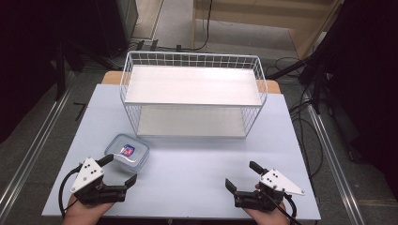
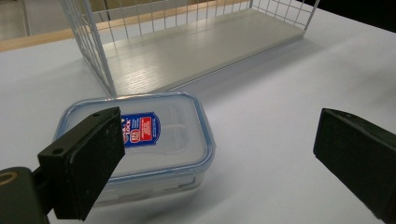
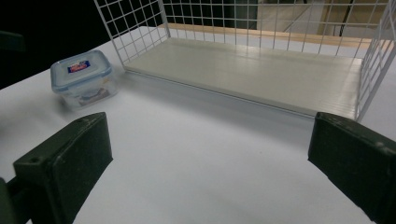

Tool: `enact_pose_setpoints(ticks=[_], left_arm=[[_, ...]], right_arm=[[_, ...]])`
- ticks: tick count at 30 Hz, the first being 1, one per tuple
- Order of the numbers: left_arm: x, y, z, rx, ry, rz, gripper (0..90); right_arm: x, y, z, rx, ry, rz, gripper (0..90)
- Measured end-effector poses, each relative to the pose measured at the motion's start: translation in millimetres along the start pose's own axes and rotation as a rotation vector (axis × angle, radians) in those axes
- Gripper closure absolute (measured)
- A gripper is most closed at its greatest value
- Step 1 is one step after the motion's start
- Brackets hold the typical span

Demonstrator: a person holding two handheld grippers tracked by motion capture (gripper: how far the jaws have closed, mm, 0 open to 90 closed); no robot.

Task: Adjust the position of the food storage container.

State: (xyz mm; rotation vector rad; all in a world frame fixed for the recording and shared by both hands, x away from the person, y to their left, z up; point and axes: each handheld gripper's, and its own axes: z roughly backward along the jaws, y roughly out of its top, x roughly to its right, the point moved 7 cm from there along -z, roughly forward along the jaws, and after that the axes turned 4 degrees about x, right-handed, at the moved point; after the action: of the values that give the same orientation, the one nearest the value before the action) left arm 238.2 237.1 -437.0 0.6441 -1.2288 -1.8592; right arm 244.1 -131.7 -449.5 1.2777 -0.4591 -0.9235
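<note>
Nearest, the left gripper (image 1: pixel 121 171) rests spread and empty on the pale blue desk (image 1: pixel 197 187); the right gripper (image 1: pixel 241 176) likewise; just beyond the left one sits the clear blue-rimmed lidded plastic box (image 1: pixel 127 151), far likelier its reach; farther stands the white 2-shelf wire rack (image 1: pixel 192 86).

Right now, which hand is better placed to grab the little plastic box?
Probably the left. The left gripper is open right beside the box, which already sits close between its jaws. The right gripper, also open, is far across the table.
</note>
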Motion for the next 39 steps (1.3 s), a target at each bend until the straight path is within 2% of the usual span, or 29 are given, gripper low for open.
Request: enact_pose_setpoints(ticks=[9,19,24,28,29,31,34,37,39], left_arm=[[-4.0,1.6,-1.3,0.012,-0.021,0.021,2.2],[-6.4,0.8,-0.2,-0.001,-0.022,0.034,1.8],[-13.1,0.2,-4.1,-0.009,-0.011,0.048,1.8],[-30.3,2.2,-6.1,-0.007,0.015,0.067,1.9],[-30.3,2.2,-6.1,-0.007,0.015,0.067,1.9],[-43.7,3.9,-8.2,0.004,0.03,0.106,1.9],[-54.5,5.1,-10.8,0.004,0.044,0.117,2.3],[-59.3,5.7,-11.3,0.002,0.046,0.116,4.0],[-69.9,6.2,-11.2,0.008,0.066,0.112,6.2]], right_arm=[[9.1,-5.5,-4.0,-0.019,-0.023,-0.011,0.0],[7.2,-6.3,-6.2,-0.023,-0.01,-0.02,0.0],[5.8,-7.3,-7.9,-0.03,-0.004,-0.017,0.0],[5.2,-7.5,-8.2,-0.033,0.0,-0.018,0.0],[5.2,-7.5,-8.2,-0.033,0.0,-0.018,0.0],[4.2,-8.1,-9.1,-0.035,0.002,-0.019,0.0],[2.9,-8.9,-10.6,-0.042,0.008,-0.017,0.0],[2.5,-8.8,-11.1,-0.041,0.009,-0.015,0.0],[2.2,-8.6,-10.8,-0.042,0.01,-0.018,0.0]])
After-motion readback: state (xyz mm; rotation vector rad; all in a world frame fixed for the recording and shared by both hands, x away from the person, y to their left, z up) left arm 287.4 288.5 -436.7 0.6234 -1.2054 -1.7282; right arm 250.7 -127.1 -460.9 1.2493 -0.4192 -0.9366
